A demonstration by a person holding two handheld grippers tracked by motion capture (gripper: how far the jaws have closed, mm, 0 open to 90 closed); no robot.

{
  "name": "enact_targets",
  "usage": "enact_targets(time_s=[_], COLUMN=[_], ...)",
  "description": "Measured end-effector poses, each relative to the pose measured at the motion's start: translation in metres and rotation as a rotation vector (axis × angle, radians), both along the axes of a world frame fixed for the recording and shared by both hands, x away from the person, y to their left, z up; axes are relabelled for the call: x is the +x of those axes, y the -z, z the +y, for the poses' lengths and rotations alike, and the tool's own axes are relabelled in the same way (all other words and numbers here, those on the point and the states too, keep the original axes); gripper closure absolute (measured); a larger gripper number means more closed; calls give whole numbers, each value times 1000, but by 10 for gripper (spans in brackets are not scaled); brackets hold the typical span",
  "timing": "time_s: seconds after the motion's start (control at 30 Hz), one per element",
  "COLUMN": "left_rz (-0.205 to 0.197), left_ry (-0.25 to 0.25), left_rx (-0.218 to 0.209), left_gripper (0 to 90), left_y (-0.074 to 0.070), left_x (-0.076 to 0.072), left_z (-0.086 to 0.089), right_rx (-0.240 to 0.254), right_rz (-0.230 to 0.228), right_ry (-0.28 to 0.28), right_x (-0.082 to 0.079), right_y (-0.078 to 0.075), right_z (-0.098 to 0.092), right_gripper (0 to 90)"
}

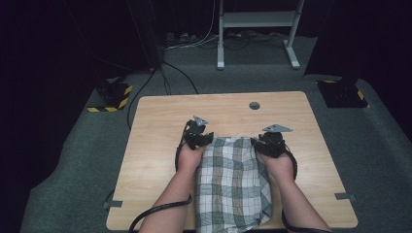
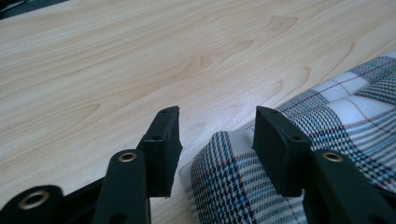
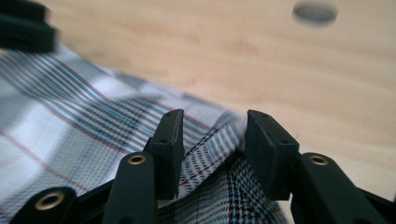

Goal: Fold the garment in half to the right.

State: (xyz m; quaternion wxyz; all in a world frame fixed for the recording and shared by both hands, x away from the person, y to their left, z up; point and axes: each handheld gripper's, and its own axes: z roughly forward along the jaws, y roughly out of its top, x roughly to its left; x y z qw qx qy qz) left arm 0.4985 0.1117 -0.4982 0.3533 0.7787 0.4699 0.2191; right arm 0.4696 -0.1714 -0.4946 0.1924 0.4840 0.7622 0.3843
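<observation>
A plaid cloth lies on the wooden table, reaching from mid-table to the front edge and hanging a little over it. My left gripper sits at the cloth's far left corner. In the left gripper view the gripper is open, the cloth corner lying loose between the jaws. My right gripper is at the far right corner. In the right gripper view this gripper is open over a raised fold of the cloth, the pads apart from it.
A round cable hole sits in the table beyond the cloth, also blurred in the right gripper view. Bare wood lies left, right and beyond the cloth. A white desk frame stands on the grey floor behind.
</observation>
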Motion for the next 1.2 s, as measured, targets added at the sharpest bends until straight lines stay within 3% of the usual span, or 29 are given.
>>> enact_targets(time_s=[0.03,0.13,0.2,0.37,0.43,0.5,0.6,0.7,0.8,0.93,1.0,1.1,1.2], left_rz=[5,8,18,25,8,-22,-60,-79,-72,-25,-7,19,20], left_ry=[0,-21,-42,-58,-61,-47,-13,23,36,41,41,42,51], left_rx=[1,-1,17,11,-12,-33,-87,-95,-119,-137,-94,-69,-60], left_gripper=[525,545,554,535,508,495,478,463,459,462,471,479,488], left_y=[2,6,8,9,4,-2,-11,-13,-10,4,13,22,28], left_x=[0,1,3,11,10,4,-14,-37,-64,-92,-97,-97,-93], left_z=[2,6,8,8,8,9,13,14,15,14,11,10,12], right_rx=[-17,-66,-87,-124,-155,-147,-125,-113,-87,-77,-116,-115,-107], right_rz=[26,62,67,12,-4,-14,-58,-112,-130,-92,-39,60,30], right_ry=[7,-34,-58,-52,-23,-7,-2,-35,-93,-192,-181,-150,-163], right_x=[3,7,9,15,20,21,10,-11,-37,-53,-50,-44,-46], right_y=[6,16,17,7,7,3,-8,-17,-19,-5,7,26,30], right_z=[1,4,4,4,4,0,-5,-6,-2,14,20,14,10], right_gripper=[612,869,876,869,766,731,705,680,651,607,591,603,625])
